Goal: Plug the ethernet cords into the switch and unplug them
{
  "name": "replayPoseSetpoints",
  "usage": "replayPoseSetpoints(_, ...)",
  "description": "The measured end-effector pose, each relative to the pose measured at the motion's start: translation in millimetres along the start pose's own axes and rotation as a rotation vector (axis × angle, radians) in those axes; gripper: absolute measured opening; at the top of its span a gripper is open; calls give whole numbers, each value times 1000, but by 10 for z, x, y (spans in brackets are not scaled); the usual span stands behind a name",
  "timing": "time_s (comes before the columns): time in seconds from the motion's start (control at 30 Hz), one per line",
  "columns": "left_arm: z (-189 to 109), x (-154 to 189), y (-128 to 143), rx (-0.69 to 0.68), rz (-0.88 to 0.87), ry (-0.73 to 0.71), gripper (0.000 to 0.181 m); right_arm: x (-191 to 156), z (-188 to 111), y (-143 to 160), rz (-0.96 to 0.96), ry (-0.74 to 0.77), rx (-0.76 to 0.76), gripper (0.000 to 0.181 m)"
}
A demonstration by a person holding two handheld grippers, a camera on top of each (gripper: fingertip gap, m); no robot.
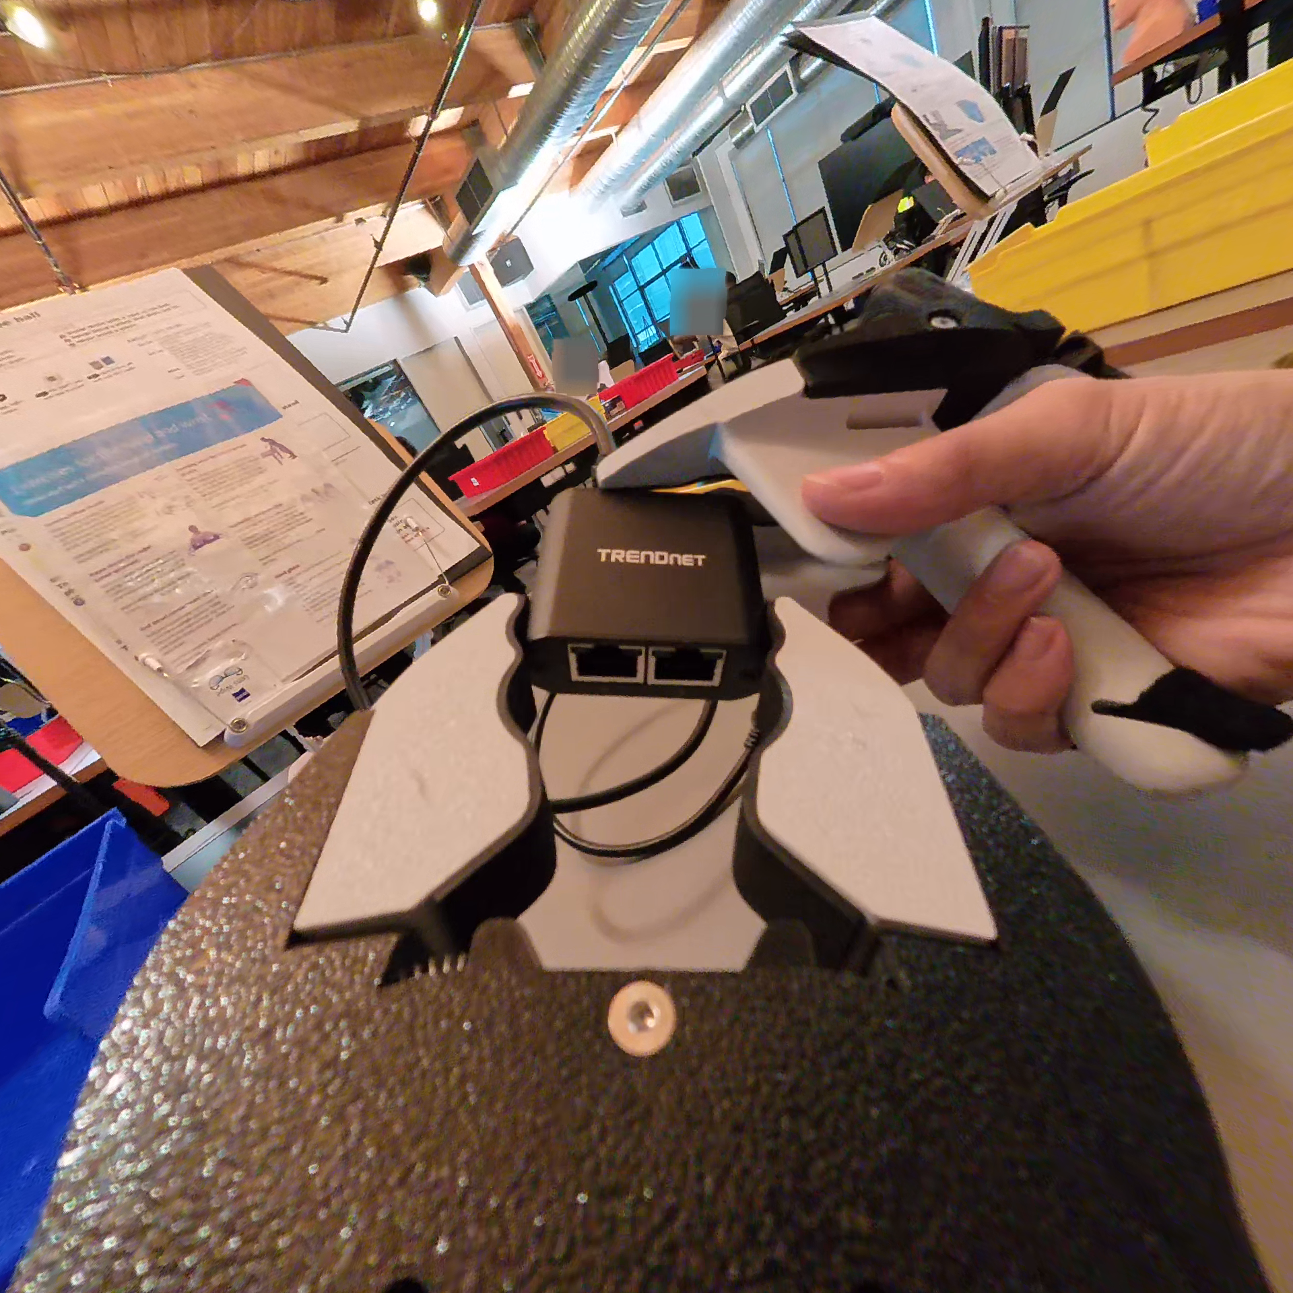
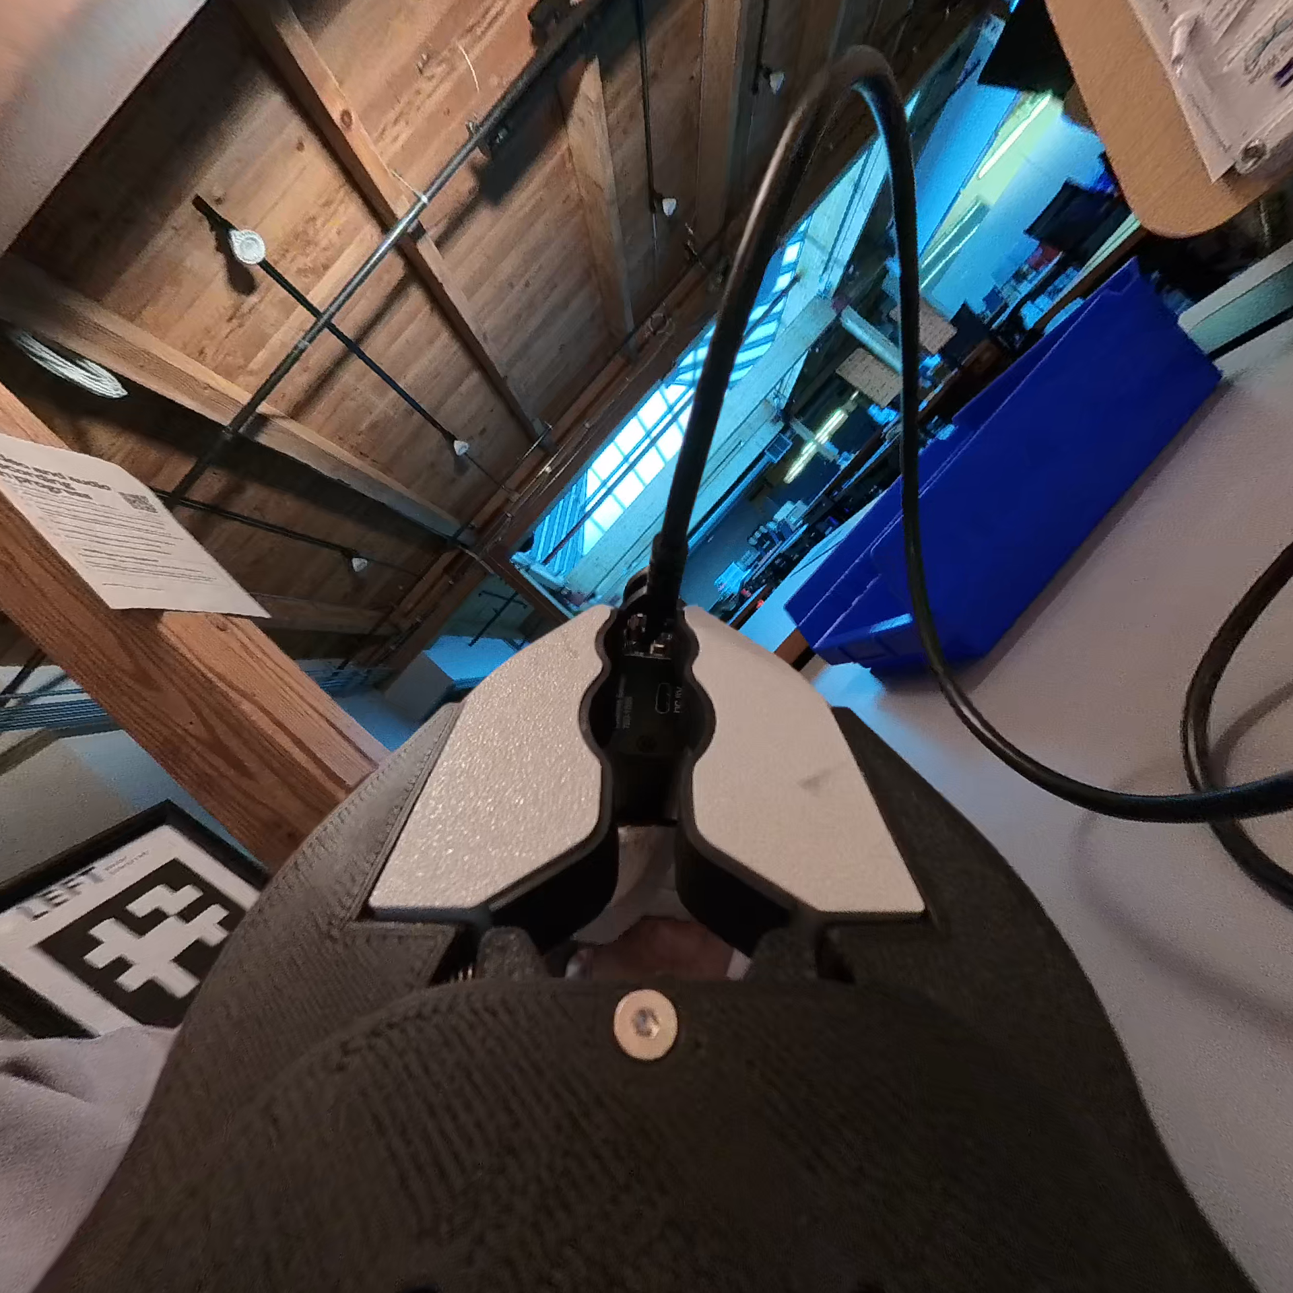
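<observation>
A small black switch (image 1: pixel 647 581) is held up in the air, its two front ports (image 1: pixel 606 663) empty and facing me. My left gripper (image 1: pixel 648 609) is open, its grey fingers (image 1: pixel 448 735) close on either side of the switch's port end; I cannot tell whether they touch it. My right gripper (image 1: pixel 700 483), held by a hand (image 1: pixel 1119 546), comes in from the right. In the right wrist view it (image 2: pixel 647 623) is shut on the switch (image 2: pixel 644 707). A black cord (image 2: pixel 902 350) leaves the switch's far end, arches up and drops to the table. The cord (image 1: pixel 364 560) also loops under the switch.
A white table (image 2: pixel 1049 909) lies below, with a second black cord loop (image 2: pixel 1196 700) on it. A blue bin (image 1: pixel 70 944) stands at the left, a yellow bin (image 1: pixel 1154 210) at the far right. A tilted board with a printed sheet (image 1: pixel 175 490) stands left. A wooden post (image 2: pixel 175 665) is nearby. Less than 4 cm separates the two grippers' tips.
</observation>
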State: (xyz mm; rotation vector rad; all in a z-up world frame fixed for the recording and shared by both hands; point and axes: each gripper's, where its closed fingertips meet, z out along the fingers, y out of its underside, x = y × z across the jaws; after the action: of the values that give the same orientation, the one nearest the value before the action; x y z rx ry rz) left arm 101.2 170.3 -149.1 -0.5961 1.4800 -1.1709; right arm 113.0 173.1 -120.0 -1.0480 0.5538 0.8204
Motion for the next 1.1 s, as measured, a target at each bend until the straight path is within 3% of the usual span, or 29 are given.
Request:
replayPoseSetpoints(0.33, 0, -16, -2, -10, 26, -41, 61, 15, 8, -14, -7, 63, 50, 13)
replayPoseSetpoints(0.5, 12, 5, -6, -8, -13, -46, 61, 20, -12, -34, 95, 25, 138, 13)
replayPoseSetpoints(0.97, 48, 60, 124, -23, -73, -41, 61, 153, -60, 30, -15, 71, 52, 13)
replayPoseSetpoints(1.1, 39, 33, 42, 8, -37, -64, 61, 57, -29, 9, -83, 38, 30, 13)
